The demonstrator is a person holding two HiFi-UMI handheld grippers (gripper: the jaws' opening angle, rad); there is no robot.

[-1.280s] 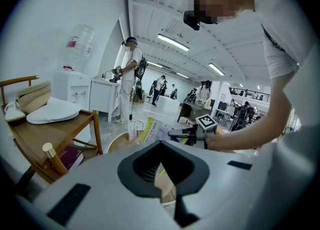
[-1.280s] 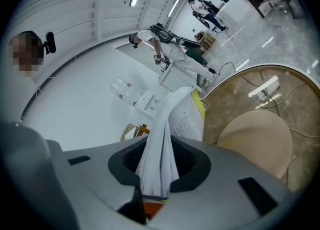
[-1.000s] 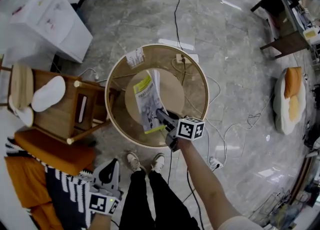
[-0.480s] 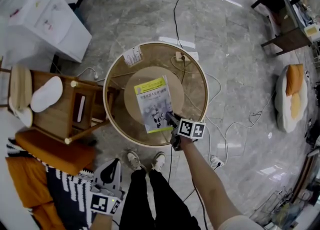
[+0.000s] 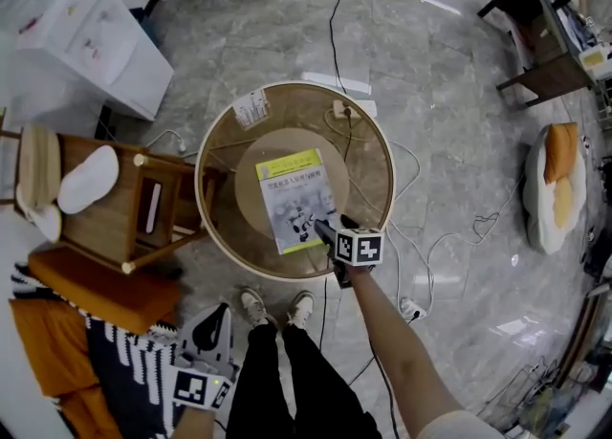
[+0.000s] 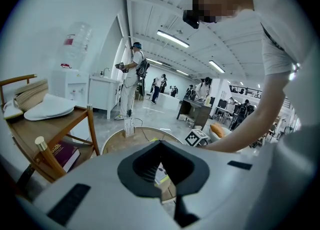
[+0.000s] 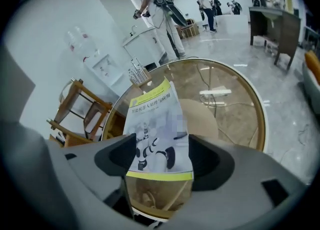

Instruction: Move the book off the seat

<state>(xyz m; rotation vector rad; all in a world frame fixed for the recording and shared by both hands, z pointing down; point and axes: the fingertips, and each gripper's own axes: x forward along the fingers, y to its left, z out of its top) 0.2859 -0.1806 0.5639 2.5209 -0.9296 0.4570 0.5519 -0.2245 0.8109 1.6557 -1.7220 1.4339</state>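
Note:
The book [image 5: 295, 200], yellow-edged with a grey cover picture, lies flat on the round glass table [image 5: 375, 174]. My right gripper [image 5: 323, 230] is at the book's near right corner. Its jaws are opening: in the right gripper view the book [image 7: 157, 124] lies between wide-apart jaws and the pads do not press on it. The wooden chair [image 5: 115, 227] stands left of the table, with a white cushion [image 5: 88, 179] on its seat. My left gripper [image 5: 212, 318] hangs low by the person's legs, its fingers closed to a point with nothing in them.
A power strip [image 5: 341, 110] and cables show through the glass. A maroon book [image 6: 62, 154] lies on the chair's lower shelf. A white cabinet [image 5: 96, 35] stands far left, an orange cushion [image 5: 86, 284] near left. The person's feet [image 5: 277, 308] are by the table's near rim.
A second ago the right gripper held the book tilted over the table. The book now lies flat on the glass, and the right jaws have spread apart around its corner.

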